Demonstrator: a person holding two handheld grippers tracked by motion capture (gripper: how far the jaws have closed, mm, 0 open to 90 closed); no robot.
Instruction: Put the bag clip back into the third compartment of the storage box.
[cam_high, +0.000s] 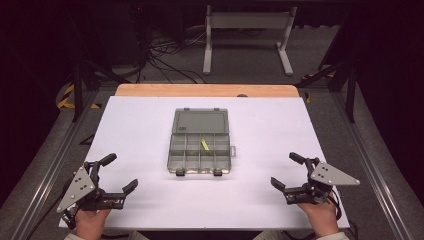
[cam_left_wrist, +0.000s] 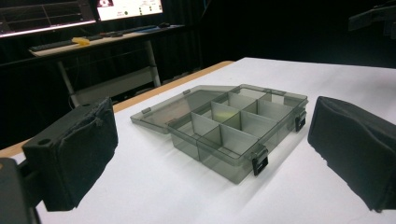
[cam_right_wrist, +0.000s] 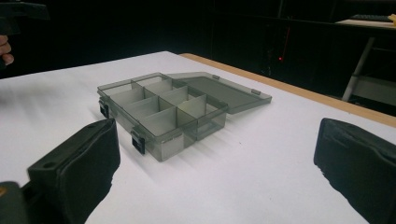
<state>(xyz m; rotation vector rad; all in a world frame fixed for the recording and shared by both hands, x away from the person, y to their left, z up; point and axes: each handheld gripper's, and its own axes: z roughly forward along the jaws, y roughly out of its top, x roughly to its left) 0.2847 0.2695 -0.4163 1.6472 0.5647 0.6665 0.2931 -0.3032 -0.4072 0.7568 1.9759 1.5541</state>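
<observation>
Black-jawed, the left gripper (cam_high: 119, 172) and right gripper (cam_high: 287, 171) are held spread wide, grasping nothing, at the near corners of a white table (cam_high: 260, 130) edged with wood, dark room behind. Between them the smoky plastic compartment box (cam_high: 200, 152) is set mid-table, lid laid open away, long axis crosswise

A lab: monitors (cam_left_wrist: 128, 8), floor cables (cam_high: 165, 55) (dark surroundings).

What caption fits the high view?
Open compartment box centred on white table, both grippers open either side.
</observation>
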